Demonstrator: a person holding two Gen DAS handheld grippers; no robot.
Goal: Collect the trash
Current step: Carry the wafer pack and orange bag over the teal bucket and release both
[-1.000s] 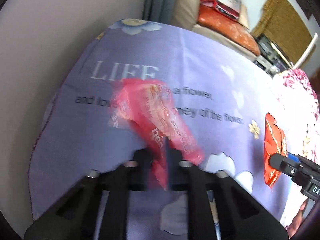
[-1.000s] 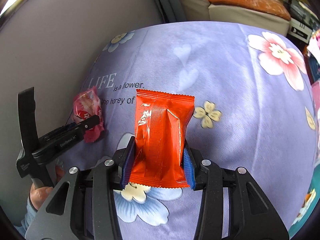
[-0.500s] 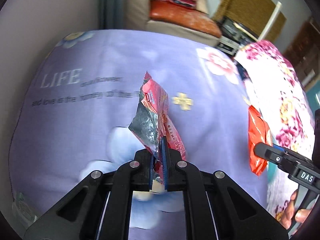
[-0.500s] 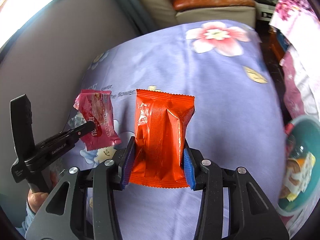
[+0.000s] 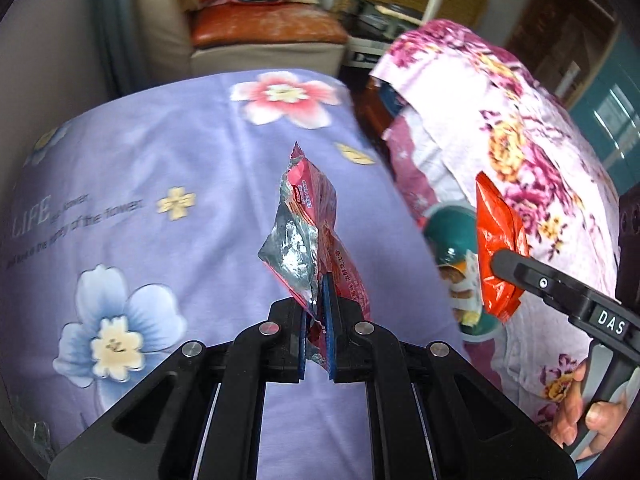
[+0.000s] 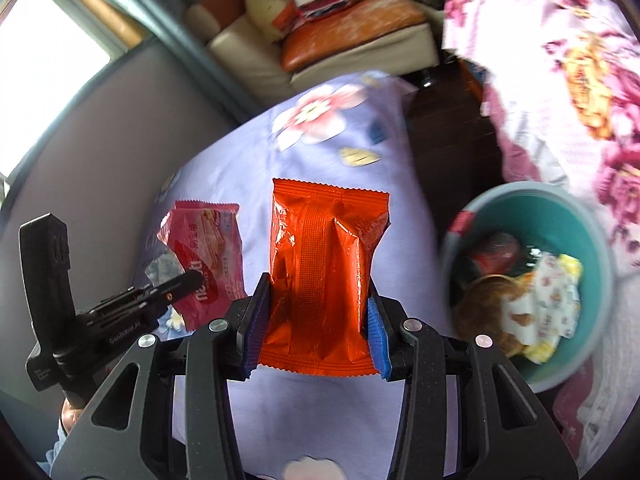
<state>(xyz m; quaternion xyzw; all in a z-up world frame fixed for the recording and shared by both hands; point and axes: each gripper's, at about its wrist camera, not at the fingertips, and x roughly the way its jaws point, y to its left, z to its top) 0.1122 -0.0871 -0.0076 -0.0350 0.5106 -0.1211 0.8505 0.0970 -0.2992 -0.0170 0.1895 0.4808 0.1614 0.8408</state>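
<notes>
Lilac flowered cloth (image 5: 168,168) covers the worktop. Left gripper (image 5: 316,320) pinches a pink wrapper (image 5: 308,240) by its near edge; right gripper (image 6: 316,320) clamps an orange packet (image 6: 320,264). Both look light, crinkly and slippery. Teal bin (image 6: 592,240) sits right.

A lived-in home room: a lavender flower-printed bedsheet (image 5: 168,168) with printed English text, a cream sofa (image 6: 352,44) with an orange cushion (image 5: 264,30), a pink floral blanket (image 5: 500,120), a window (image 6: 44,40).
</notes>
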